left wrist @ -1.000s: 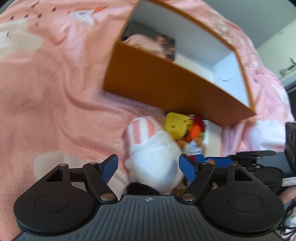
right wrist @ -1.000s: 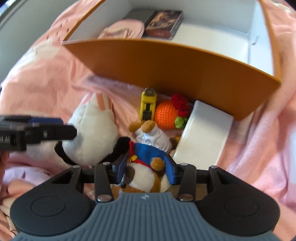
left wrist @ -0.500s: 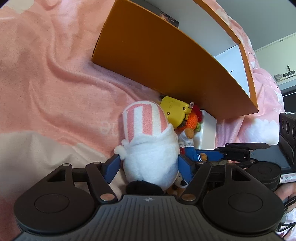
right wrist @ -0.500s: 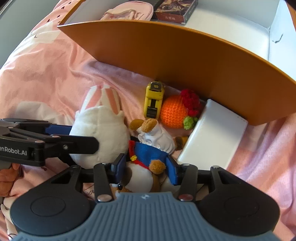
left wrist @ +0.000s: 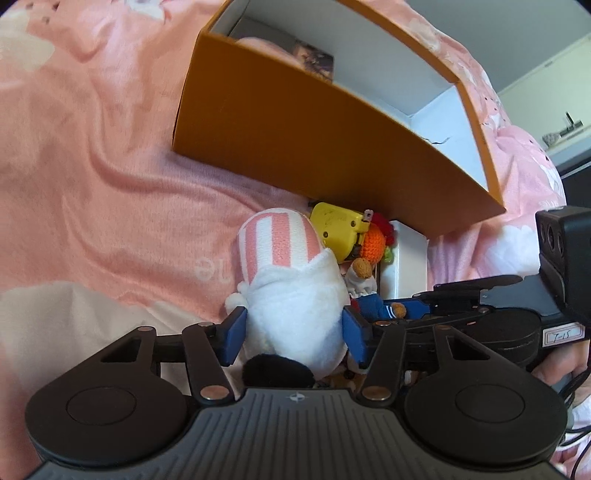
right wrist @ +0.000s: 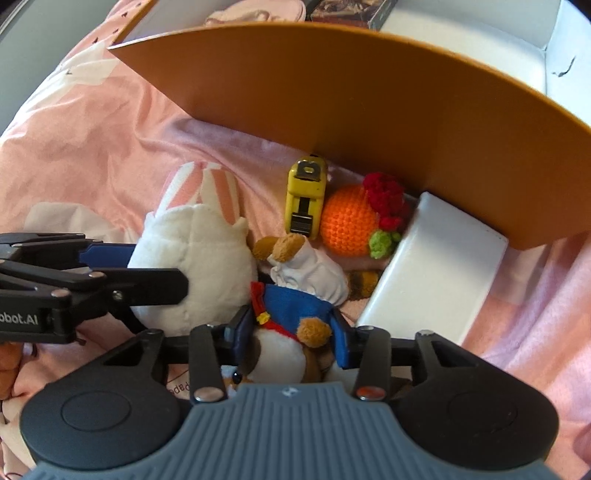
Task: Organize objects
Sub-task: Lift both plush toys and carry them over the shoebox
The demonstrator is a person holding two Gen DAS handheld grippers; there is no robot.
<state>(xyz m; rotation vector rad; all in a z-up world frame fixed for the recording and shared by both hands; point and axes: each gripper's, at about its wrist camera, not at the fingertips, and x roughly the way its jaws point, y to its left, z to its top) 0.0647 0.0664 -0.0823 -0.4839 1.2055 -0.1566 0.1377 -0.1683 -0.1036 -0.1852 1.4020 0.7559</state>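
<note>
Left gripper (left wrist: 293, 332) nearest, jaws closing around white plush rabbit (left wrist: 295, 317), blue pads touching its flanks, fur just starting to dent; grip looks on but not yet firm. Right gripper (right wrist: 288, 338) alongside, jaws closing on brown plush dog in blue cape (right wrist: 295, 325), pads pressed against its body at both sides. Both toys lying on pink blanket (left wrist: 92, 184), touching each other, rabbit left, dog right. Soft, light, squashy stuff; likely to bulge and slip out if pinched at ears or cape, so best taken across the thick torso, as now. Just beyond: yellow tape measure (right wrist: 304, 201), orange crochet ball with red and green tufts (right wrist: 351, 225), white flat box (right wrist: 432, 269) leaning against the wall of orange storage box (right wrist: 369, 103). Farthest, inside that box: pink pouch (right wrist: 255, 13) and dark card box (right wrist: 351, 9), rest of white floor bare
</note>
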